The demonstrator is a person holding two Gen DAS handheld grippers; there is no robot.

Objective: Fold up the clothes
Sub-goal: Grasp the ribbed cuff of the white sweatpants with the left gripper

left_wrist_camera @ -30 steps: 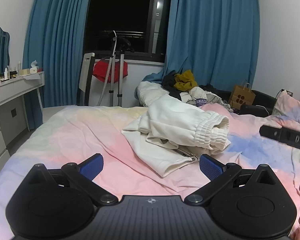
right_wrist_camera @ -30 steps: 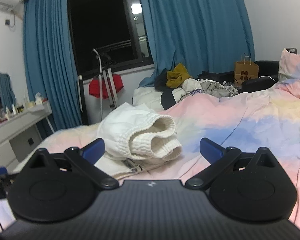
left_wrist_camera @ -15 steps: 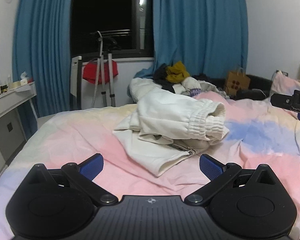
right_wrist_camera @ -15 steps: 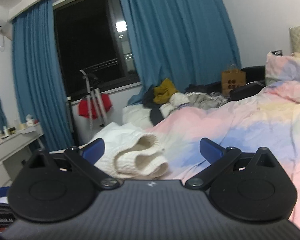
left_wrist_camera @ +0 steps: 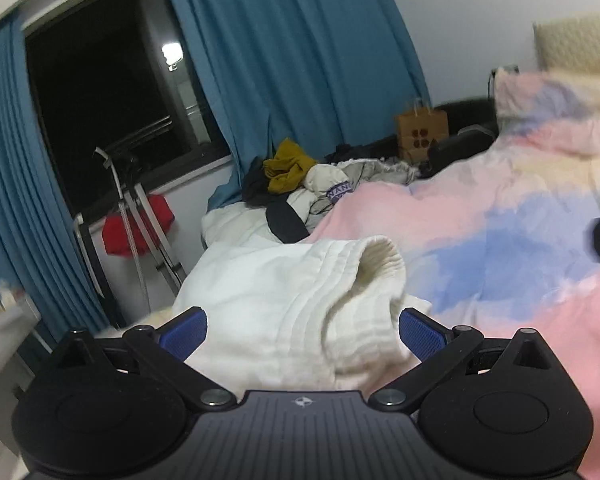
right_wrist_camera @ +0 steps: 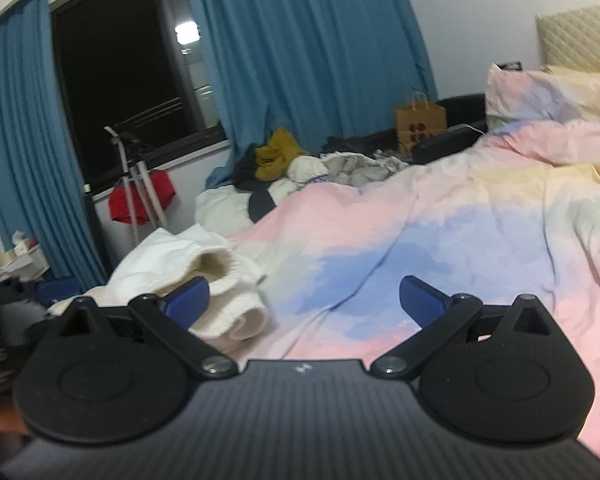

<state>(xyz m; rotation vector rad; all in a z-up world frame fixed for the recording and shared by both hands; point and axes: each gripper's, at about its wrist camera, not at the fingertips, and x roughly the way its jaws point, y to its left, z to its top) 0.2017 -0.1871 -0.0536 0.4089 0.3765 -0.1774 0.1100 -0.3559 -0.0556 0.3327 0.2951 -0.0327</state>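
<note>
The left claw (left_wrist_camera: 302,326) is spread wide, its blue pads either side of the white garment (left_wrist_camera: 284,296), which bulges between them; I cannot tell if they touch it. The right claw (right_wrist_camera: 302,294) is also spread, over bare pastel duvet (right_wrist_camera: 480,240). Only the right wrist view shows the garment's place, bunched near the bed's left edge. It is crumpled, thick, its ribbed elastic opening gaping upward.
</note>
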